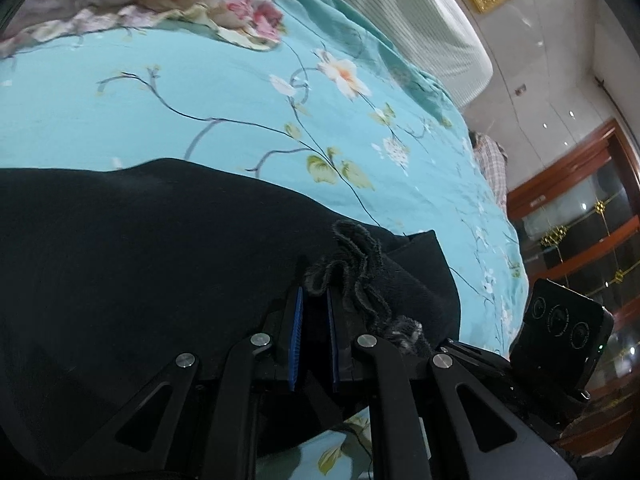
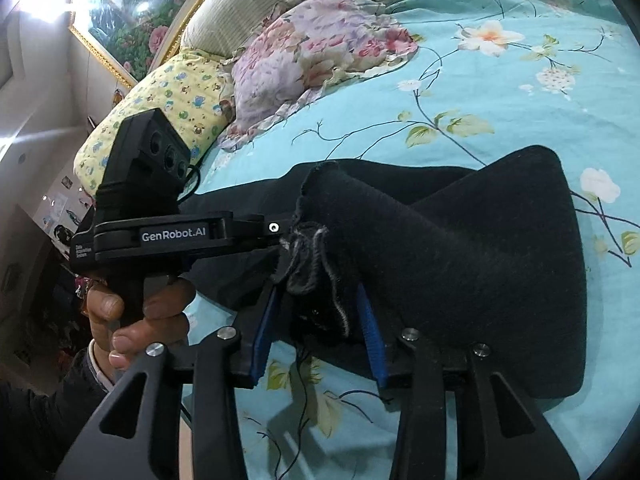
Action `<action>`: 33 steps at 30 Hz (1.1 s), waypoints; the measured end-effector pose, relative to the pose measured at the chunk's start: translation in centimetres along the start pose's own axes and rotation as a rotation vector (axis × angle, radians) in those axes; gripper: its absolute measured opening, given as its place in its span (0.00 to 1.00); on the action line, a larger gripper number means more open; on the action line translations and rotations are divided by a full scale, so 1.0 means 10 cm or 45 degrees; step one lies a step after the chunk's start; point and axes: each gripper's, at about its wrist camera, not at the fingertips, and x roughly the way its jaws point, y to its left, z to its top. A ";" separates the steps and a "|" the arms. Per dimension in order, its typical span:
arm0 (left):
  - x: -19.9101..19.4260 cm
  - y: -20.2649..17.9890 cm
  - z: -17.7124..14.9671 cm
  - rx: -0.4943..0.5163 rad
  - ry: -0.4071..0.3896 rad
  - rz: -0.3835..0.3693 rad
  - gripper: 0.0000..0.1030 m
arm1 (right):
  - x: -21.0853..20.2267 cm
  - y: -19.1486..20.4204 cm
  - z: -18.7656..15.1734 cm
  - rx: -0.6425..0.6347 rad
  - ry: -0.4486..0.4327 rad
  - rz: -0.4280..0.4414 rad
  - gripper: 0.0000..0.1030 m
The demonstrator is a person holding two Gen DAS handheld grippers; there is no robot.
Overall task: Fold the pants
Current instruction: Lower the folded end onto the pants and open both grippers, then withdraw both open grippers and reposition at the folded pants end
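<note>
A bed (image 2: pixel 500 92) with a turquoise flower-printed sheet fills both views. At its head lie two pillows: a yellow pillow (image 2: pixel 160 108) on the left and a pink floral pillow (image 2: pixel 304 56) beside it, under a gold-framed picture (image 2: pixel 132 12). One pair of black pants (image 2: pixel 480 264) lies on the sheet, thick and fuzzy, partly folded over itself. The left tongs (image 1: pixel 314 300) pinch a frayed grey hem. The right tongs (image 2: pixel 320 292) stand wider, with bunched cloth between the blue pads.
</note>
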 end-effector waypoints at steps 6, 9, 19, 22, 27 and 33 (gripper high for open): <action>-0.22 0.16 -0.07 -0.101 -0.050 0.034 0.18 | 0.00 0.07 0.00 -0.009 0.012 0.017 0.41; -0.36 0.24 -0.14 -0.136 -0.085 0.059 0.23 | -0.01 0.14 0.01 -0.026 0.016 0.034 0.41; -0.85 0.46 -0.44 -0.247 -0.194 0.155 0.34 | 0.02 0.38 0.16 -0.084 0.022 0.088 0.41; -0.98 0.53 -0.51 -0.292 -0.223 0.165 0.34 | 0.07 0.46 0.22 -0.112 0.031 0.103 0.41; -1.15 0.61 -0.64 -0.321 -0.259 0.212 0.34 | 0.19 0.58 0.31 -0.152 0.051 0.123 0.41; -1.35 0.73 -0.79 -0.384 -0.307 0.249 0.37 | 0.36 0.73 0.39 -0.196 0.089 0.145 0.42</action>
